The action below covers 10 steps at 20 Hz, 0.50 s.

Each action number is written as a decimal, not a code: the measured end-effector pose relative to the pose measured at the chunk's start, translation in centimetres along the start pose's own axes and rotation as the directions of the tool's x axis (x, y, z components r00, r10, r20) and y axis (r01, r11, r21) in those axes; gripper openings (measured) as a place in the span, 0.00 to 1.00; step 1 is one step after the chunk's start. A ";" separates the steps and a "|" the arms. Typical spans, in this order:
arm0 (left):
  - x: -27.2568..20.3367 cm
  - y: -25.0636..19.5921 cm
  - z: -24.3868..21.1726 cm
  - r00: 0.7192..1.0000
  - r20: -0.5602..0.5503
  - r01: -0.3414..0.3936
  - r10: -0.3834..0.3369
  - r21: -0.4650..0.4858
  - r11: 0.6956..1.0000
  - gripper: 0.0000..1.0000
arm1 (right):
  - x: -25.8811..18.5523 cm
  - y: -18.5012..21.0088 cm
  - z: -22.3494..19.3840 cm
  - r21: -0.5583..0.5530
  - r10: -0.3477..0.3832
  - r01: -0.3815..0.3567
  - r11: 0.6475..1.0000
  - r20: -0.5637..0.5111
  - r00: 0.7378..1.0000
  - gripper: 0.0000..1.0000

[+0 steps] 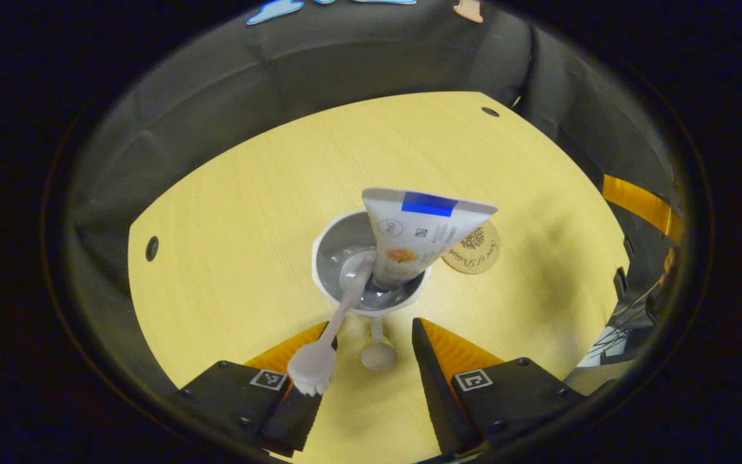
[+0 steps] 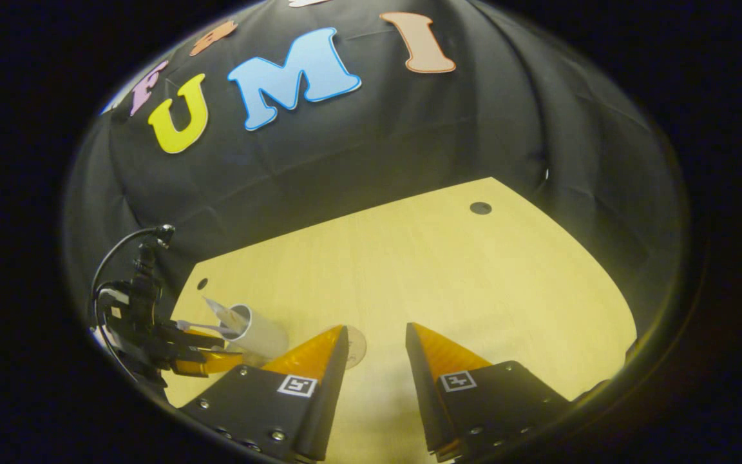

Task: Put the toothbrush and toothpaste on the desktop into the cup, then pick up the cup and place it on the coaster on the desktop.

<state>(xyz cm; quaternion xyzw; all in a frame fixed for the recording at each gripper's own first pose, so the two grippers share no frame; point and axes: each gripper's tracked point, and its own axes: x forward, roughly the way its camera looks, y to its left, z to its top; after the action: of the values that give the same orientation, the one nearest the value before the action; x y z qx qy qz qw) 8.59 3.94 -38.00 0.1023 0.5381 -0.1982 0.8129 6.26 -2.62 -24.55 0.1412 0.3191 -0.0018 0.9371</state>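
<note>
On the pale wooden desktop, seen from above in the left gripper view, stands a cup with a white rim and a shiny metal inside. Two things lie in it. A toothpaste tube stands cap-down, its flat crimped end uppermost and tilted toward the right; the tube carries a blue band, a round emblem, an orange picture and lines of small print too blurred to read. A toothbrush leans over the near rim, handle end in the cup and bristled head out over the left finger. Just right of the cup, partly hidden behind the tube, lies a round wooden coaster with a dark tree-like mark and cursive script that cannot be made out. The cup stands beside the coaster, not on it. The left gripper hangs above the near side of the cup with its jaws wide apart and nothing between them; a square black-and-white marker sits on each finger block.

The right gripper view shows the right gripper over bare desktop, jaws likewise wide and empty, with similar markers. Far left in that view the cup appears with the tube and brush in it, the left gripper close against it. The coaster peeps out beside the left finger.
</note>
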 end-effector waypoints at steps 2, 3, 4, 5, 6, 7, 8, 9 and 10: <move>0.4 0.4 0.0 0.999 -0.039 -0.013 0.014 0.032 0.999 0.80 | 0.1 -0.5 -0.3 0.004 -0.009 0.009 1.000 -0.008 1.000 0.55; 0.5 0.4 0.0 0.998 -0.055 -0.016 0.019 0.047 0.999 0.79 | 0.2 -0.7 -0.5 0.008 -0.013 0.013 1.000 -0.012 1.000 0.55; 0.4 0.6 0.0 0.997 -0.072 -0.018 0.022 0.057 0.998 0.78 | 0.2 -0.9 -0.7 0.014 -0.016 0.017 1.000 -0.017 1.000 0.55; 0.4 0.7 0.1 0.996 -0.084 -0.021 0.026 0.063 0.998 0.77 | 0.4 -1.1 -0.8 0.022 -0.020 0.020 1.000 -0.021 1.000 0.55; 0.5 0.5 0.2 0.996 -0.091 -0.012 0.018 0.066 0.998 0.77 | 0.6 -1.4 -1.2 0.030 -0.023 0.023 0.999 -0.026 0.999 0.55; 0.7 1.0 0.5 0.995 -0.094 -0.030 0.036 0.069 0.997 0.77 | 0.5 -1.6 -1.4 0.037 -0.026 0.027 0.999 -0.031 0.999 0.55; 0.9 0.9 0.4 0.994 -0.105 -0.029 0.035 0.063 0.998 0.55 | 0.7 -1.9 -1.6 0.042 -0.030 0.031 0.999 -0.035 0.999 0.55; 1.1 0.8 -0.1 0.992 -0.126 -0.022 0.030 0.060 0.998 0.55 | 0.8 -2.1 -1.6 0.046 -0.035 0.037 0.998 -0.040 0.999 0.55; 1.6 0.5 -0.5 0.989 -0.144 -0.022 0.028 0.046 0.999 0.54 | 0.9 -2.3 -1.7 0.049 -0.039 0.041 0.998 -0.044 0.998 0.55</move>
<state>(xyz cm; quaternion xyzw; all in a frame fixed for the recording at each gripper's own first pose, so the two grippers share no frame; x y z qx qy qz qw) 8.89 4.26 -39.67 0.1410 0.5896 -0.1920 0.7718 5.71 -4.24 -27.00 0.1581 0.3420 -0.0254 0.9260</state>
